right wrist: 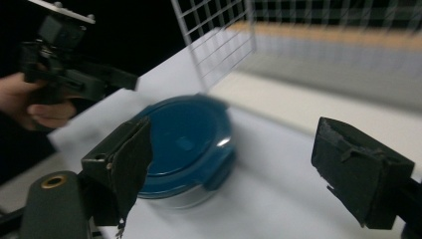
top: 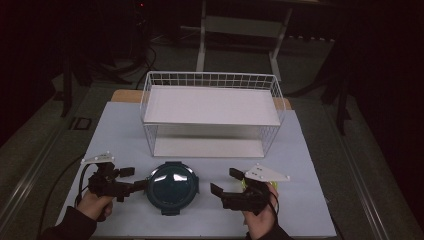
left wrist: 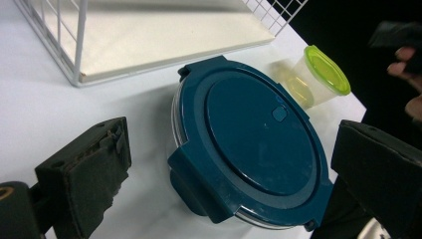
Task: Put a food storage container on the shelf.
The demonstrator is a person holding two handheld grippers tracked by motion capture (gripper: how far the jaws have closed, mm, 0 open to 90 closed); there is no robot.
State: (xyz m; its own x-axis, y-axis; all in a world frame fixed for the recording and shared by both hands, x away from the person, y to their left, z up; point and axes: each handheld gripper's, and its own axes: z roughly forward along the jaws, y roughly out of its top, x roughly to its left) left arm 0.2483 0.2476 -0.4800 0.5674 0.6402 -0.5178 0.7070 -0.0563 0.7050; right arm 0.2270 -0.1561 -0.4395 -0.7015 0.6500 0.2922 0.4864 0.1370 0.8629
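The left tongs (top: 134,178) gape wide just left of the round blue-lidded container (top: 172,187), one jaw near its rim. The right tongs (top: 226,181) also stand wide, empty, to its right. The container sits near the table's (top: 120,135) front edge, before the wire basket (top: 210,112); a green-lidded cup (left wrist: 314,77) lies beyond.

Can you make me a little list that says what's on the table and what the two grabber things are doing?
Main thing: round container with dark blue lid, lid on, sitting on the white table
Left gripper: open, beside the container's left edge
Right gripper: open, to the container's right, not touching it
Small thing: clear cup with a lime green lid, on the table beyond the container in the left gripper view
Behind: white wire rack with two shelves, nothing on them
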